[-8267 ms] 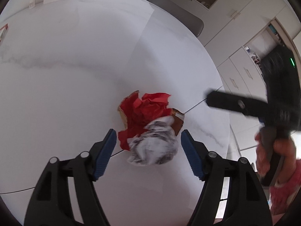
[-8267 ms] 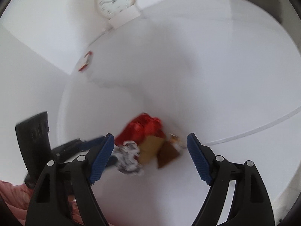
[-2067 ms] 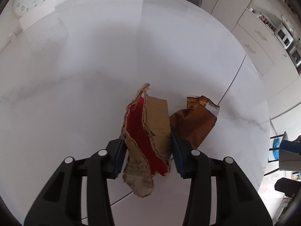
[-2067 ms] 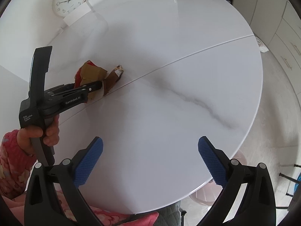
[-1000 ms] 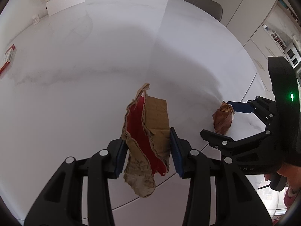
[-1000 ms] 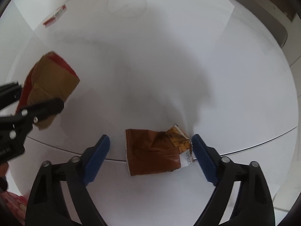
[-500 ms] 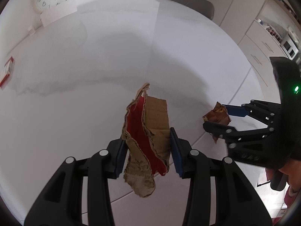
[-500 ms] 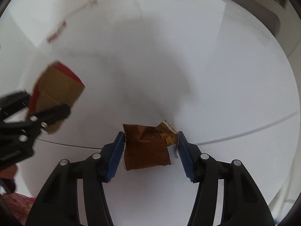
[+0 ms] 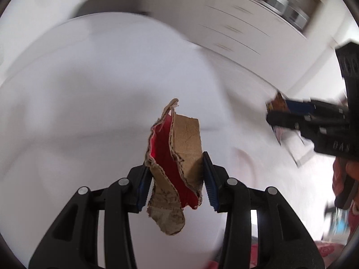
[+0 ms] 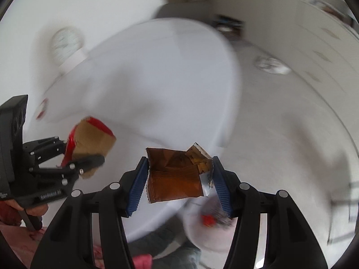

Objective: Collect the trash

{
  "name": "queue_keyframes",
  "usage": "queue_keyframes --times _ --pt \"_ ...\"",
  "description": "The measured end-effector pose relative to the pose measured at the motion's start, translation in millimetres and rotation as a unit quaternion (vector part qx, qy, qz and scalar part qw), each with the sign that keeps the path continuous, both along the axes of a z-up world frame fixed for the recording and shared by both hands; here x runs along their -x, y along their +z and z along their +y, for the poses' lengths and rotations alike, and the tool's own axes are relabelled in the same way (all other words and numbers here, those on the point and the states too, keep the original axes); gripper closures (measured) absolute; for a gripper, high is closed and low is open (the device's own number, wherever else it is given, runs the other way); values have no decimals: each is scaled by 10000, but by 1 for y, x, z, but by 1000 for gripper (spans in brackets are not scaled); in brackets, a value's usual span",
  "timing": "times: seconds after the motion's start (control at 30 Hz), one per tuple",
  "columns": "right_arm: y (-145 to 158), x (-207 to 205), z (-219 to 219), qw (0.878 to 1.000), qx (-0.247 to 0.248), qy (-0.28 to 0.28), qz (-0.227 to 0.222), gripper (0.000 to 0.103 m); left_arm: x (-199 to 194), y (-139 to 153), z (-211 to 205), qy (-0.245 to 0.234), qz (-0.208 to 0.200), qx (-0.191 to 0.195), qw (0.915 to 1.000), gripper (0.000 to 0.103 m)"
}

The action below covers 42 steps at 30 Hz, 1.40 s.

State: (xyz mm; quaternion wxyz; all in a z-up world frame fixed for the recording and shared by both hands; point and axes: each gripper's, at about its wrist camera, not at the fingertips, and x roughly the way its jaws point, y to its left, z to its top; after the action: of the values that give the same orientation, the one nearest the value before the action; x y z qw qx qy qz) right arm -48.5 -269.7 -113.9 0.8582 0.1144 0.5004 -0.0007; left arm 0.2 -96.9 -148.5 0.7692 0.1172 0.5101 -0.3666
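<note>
The left tongs (image 9: 176, 177) are narrowed, both blue pads pressing a torn piece of brown cardboard with a red inner face (image 9: 177, 157), held in the air above the round white bench (image 9: 89, 94). The right tongs (image 10: 178, 178) clamp a crumpled brown snack wrapper (image 10: 177, 174), lifted clear of the bench edge. Below them, a pale bin (image 10: 208, 235) on the floor holds red and grey scraps. The background is blurred.
</note>
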Motion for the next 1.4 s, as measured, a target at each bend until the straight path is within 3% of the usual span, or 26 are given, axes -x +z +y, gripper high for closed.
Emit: queue_keyframes --times 0.1,0.2,0.27,0.4,0.53,0.77,0.83,0.93,1.07,1.13,1.2,1.3,1.4 --pt "1 56 -57 9971 82 -756 16 45 40 -15 -71 -969 314 -44 9948 61" --pt "-7 100 -87 9913 24 -1310 69 45 70 -42 -123 -1549 632 -267 9855 61" --pt "-14 124 -108 9881 -69 -1531 90 45 81 -66 -148 -1689 856 -517 9806 60" --pt "-30 159 -132 9842 -231 -1750 151 45 89 -116 -173 -1528 1291 -1167 9728 30" --pt "-48 166 -143 9830 -416 -1776 229 45 96 -139 -179 -1342 1468 -1496 9685 24" --pt "-70 152 -148 9852 -555 -1571 391 44 94 -105 -183 -1198 1135 -1401 9763 23" --pt "-80 150 -150 9861 -568 -1496 445 43 96 -85 -180 -1146 1008 -1249 9804 13" --pt "-102 141 -144 9872 -629 -1346 577 42 97 -53 -170 -1078 799 -953 9864 12" --pt "-146 121 -128 9880 -809 -1001 853 39 94 -26 -160 -968 440 -879 9904 12" --pt "-171 111 -117 9870 -883 -834 1049 32 92 -19 -156 -914 368 -876 9913 12" --pt "-192 104 -106 9853 -791 -779 1300 4 88 -16 -150 -820 327 -914 9919 12" --pt "-220 96 -90 9796 -680 -704 1756 3 85 -14 -143 -705 317 -957 9924 12" --pt "-238 94 -80 9664 -1134 -657 2212 2 80 -12 -131 -545 319 -962 9934 12"
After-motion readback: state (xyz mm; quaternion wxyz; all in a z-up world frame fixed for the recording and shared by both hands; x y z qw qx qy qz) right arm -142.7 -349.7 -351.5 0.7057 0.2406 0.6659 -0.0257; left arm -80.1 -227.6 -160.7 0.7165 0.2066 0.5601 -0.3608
